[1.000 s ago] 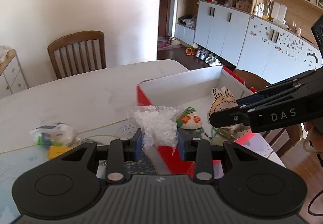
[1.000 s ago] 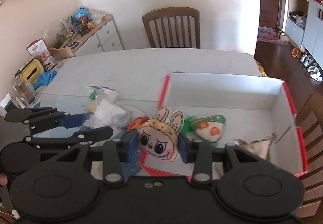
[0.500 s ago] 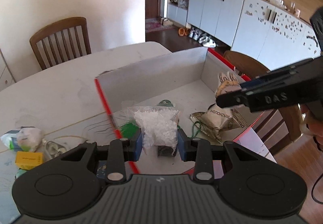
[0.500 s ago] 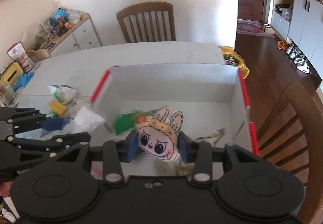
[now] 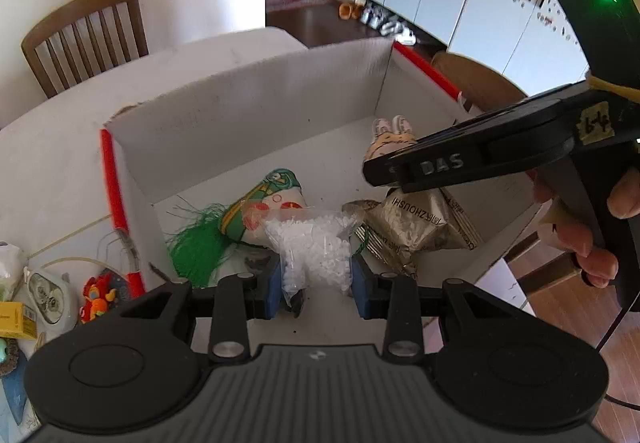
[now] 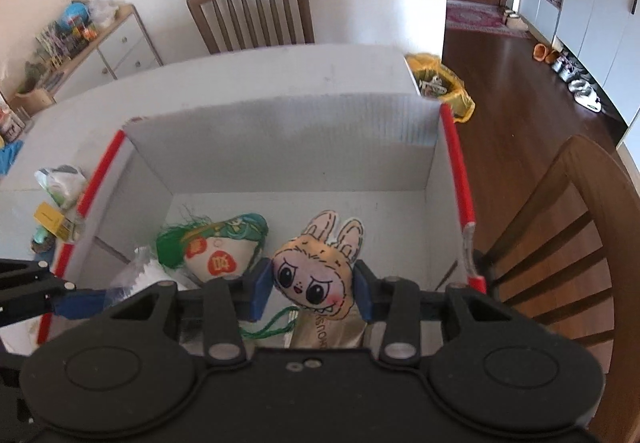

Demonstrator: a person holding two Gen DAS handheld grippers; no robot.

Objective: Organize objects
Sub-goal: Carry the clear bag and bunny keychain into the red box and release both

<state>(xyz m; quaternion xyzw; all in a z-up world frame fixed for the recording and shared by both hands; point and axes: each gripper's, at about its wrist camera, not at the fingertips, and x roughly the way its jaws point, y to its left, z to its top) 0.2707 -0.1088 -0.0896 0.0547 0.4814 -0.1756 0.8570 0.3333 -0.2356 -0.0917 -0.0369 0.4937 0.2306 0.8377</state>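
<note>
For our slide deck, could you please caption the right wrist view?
Right hand-held gripper holding a bunny-eared plush face over the red-edged white box.

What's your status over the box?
Left gripper shut on bead bag. Right gripper shut on bunny plush. Both above box; pouches beneath.

Clear bag of white beads (image 5: 316,243): clamped between blue pads of left gripper (image 5: 316,285), hanging upright above box floor.

Bunny-face plush (image 6: 316,275): beige, pink ears up, big dark eyes; gripped between pads of right gripper (image 6: 310,293), face toward camera.

White box with red rims (image 6: 456,163): open top, under both grippers.

Green-tasselled pouch (image 5: 260,211): lying on box floor just beyond left gripper's tips, tassel to left.

Gold foil packet (image 5: 420,227): crumpled, on box floor below right gripper's tips.
</note>
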